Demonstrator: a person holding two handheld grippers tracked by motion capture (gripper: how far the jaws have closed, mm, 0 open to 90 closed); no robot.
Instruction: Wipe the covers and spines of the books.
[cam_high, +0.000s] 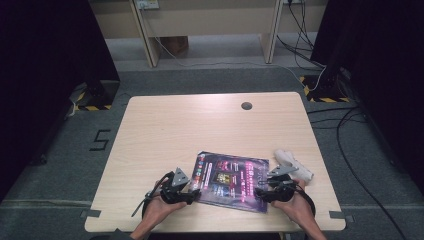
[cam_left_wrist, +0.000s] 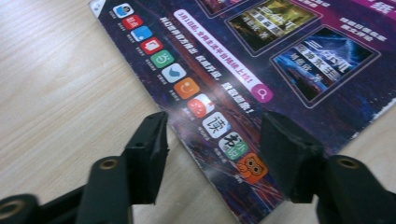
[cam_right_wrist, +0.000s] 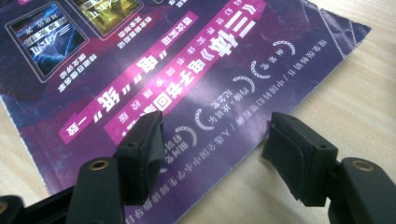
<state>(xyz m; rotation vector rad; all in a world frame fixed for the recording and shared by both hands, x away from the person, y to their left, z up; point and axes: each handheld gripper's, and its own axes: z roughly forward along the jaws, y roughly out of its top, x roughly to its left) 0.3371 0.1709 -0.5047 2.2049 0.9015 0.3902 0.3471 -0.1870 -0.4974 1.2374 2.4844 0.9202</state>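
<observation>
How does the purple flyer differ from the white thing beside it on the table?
The purple flyer is flat, dark and printed; the white thing is plain, pale and lumpy, rising off the table. The flyer is larger, and both tools sit at its near edge; the white thing lies beyond the right tool. Both rest on the table.

Glossy paper leaflet (cam_high: 231, 180), matt wooden table (cam_high: 190, 125)

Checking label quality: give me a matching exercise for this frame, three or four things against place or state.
Things:
1. purple flyer
2. white cloth
3. left gripper
4. round hole

Places or states:
A. far part of the table, right of centre
B. jaws open over the flyer's strip of app icons
C. flat on the table, between both grippers
D. bunched up by the flyer's right edge

Pairs: 1-C, 2-D, 3-B, 4-A
</observation>
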